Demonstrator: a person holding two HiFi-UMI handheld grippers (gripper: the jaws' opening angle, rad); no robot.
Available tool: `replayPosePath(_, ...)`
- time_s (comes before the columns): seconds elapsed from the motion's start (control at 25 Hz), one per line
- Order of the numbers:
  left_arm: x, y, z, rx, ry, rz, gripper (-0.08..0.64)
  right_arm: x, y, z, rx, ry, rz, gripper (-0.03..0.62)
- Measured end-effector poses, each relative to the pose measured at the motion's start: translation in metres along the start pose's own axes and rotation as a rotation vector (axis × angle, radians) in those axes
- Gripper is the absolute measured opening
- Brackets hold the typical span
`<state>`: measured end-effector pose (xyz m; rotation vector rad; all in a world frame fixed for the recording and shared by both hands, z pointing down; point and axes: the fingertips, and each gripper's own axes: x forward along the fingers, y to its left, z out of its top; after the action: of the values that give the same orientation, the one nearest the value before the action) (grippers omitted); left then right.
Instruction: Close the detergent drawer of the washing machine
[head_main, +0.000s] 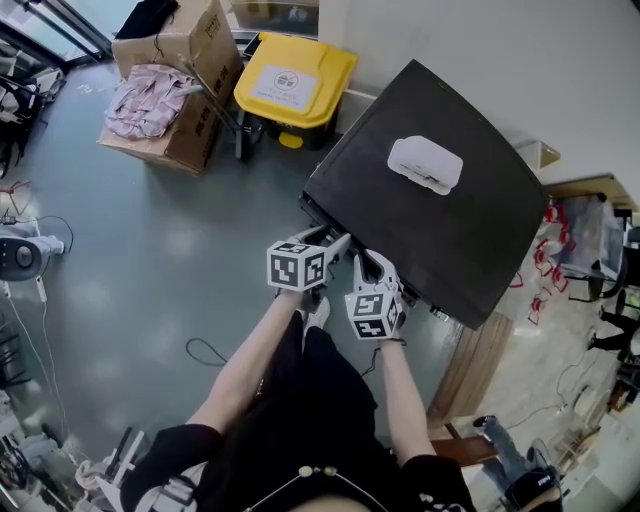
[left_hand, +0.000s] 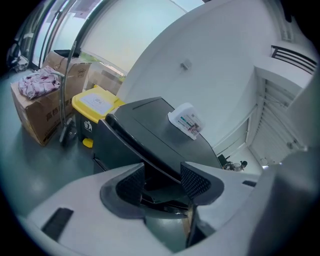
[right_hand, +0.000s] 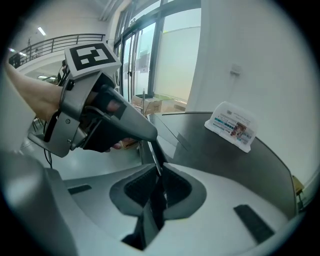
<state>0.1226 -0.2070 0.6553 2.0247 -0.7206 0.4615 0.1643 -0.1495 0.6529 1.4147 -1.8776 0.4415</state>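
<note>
The dark washing machine stands against the wall, seen from above. Both grippers sit side by side at its front top edge. My left gripper is open, and its pads flank the machine's front edge, with the pulled-out detergent drawer dark below. My right gripper is just right of it. In the right gripper view its jaws stand close together on a thin dark panel, the drawer's front. The left gripper's body fills the left of that view.
A white packet lies on the machine's top. A yellow-lidded bin stands beside the machine's left side. A cardboard box with pink cloth is further left. Cables lie on the grey floor.
</note>
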Motion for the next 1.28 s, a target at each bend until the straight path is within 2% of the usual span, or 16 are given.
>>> replayPosePath(0.16,0.000,0.003,0.004,-0.124,-0.024,-0.036,0.213,-0.001,0.001,0.002,-0.115,0.001,-0.086,0.049)
replayPosePath(0.24,0.000,0.003,0.006,-0.161,-0.026,-0.053,0.213,0.000,-0.001,0.006,-0.156,-0.014,-0.136,0.068)
replayPosePath(0.32,0.003,0.002,0.005,-0.158,-0.009,-0.052,0.212,0.004,-0.005,0.009,-0.159,-0.010,-0.146,0.117)
replayPosePath(0.4,0.005,0.002,0.009,-0.176,-0.013,-0.052,0.211,0.007,-0.009,0.010,-0.157,0.006,-0.138,0.137)
replayPosePath(0.52,0.011,0.003,0.019,-0.225,-0.039,-0.041,0.209,0.013,-0.014,0.013,-0.147,0.030,-0.168,0.117)
replayPosePath(0.6,0.014,0.005,0.017,-0.168,-0.026,-0.012,0.184,0.014,-0.016,0.013,-0.150,0.036,-0.171,0.121)
replayPosePath(0.68,0.012,0.003,0.013,-0.110,-0.043,-0.023,0.176,0.013,-0.017,0.013,-0.165,0.020,-0.144,0.118)
replayPosePath(0.76,-0.001,-0.009,0.015,-0.044,-0.095,-0.071,0.072,0.001,-0.018,0.020,-0.122,-0.045,-0.107,0.087)
replayPosePath(0.8,-0.011,-0.021,0.021,0.020,-0.134,-0.106,0.034,-0.009,-0.021,0.027,-0.058,-0.099,-0.096,0.024)
replayPosePath(0.84,-0.022,-0.036,0.028,0.108,-0.180,-0.136,0.034,-0.021,-0.025,0.036,0.024,-0.164,-0.084,0.005)
replayPosePath(0.96,-0.063,-0.077,0.059,0.385,-0.323,-0.143,0.026,-0.060,-0.031,0.070,0.285,-0.389,0.011,0.005)
replayPosePath(1.08,-0.104,-0.109,0.087,0.546,-0.434,-0.117,0.026,-0.105,-0.032,0.112,0.425,-0.610,0.088,0.003)
replayPosePath(1.16,-0.132,-0.123,0.101,0.595,-0.499,-0.107,0.026,-0.131,-0.034,0.136,0.424,-0.695,0.070,0.003)
replayPosePath(1.28,-0.171,-0.132,0.113,0.589,-0.578,-0.100,0.025,-0.162,-0.028,0.162,0.330,-0.747,0.022,0.003)
